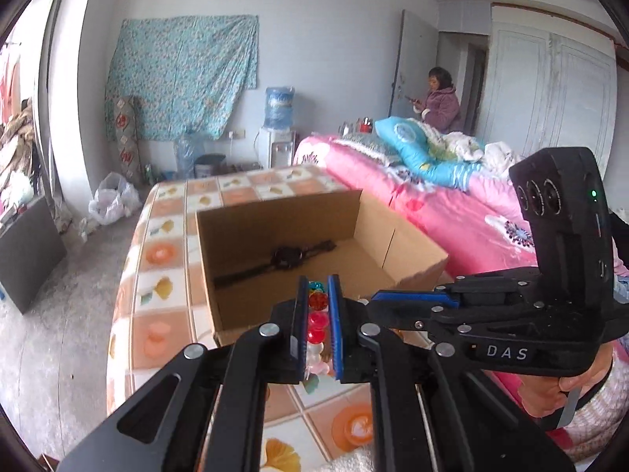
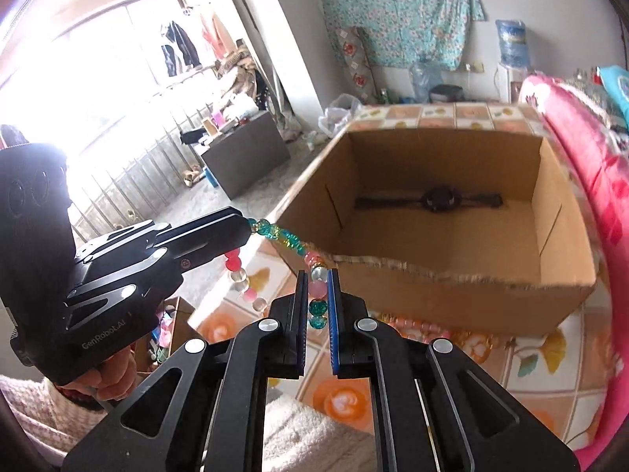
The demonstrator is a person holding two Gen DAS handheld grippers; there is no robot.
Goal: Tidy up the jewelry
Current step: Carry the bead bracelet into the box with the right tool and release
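Blue-padded fingers of the left gripper (image 1: 318,287) pinch the bead bracelet (image 1: 317,314) at the lower centre of the left wrist view. Lower centre in the right wrist view, the right gripper (image 2: 317,279) is clamped on the same strand, which stretches up-left between both tools. Behind them the cardboard box (image 2: 452,287) sits on the patterned tablecloth (image 1: 157,259), holding what looks like a dark watch (image 2: 440,199).

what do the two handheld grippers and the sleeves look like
Both are black pistol-grip tools with silver rivets and blue finger pads. The right gripper body reads "DAS" in the left wrist view; the left gripper reads "GenRobot.AI" in the right wrist view. Sleeves are pale pinkish knit.
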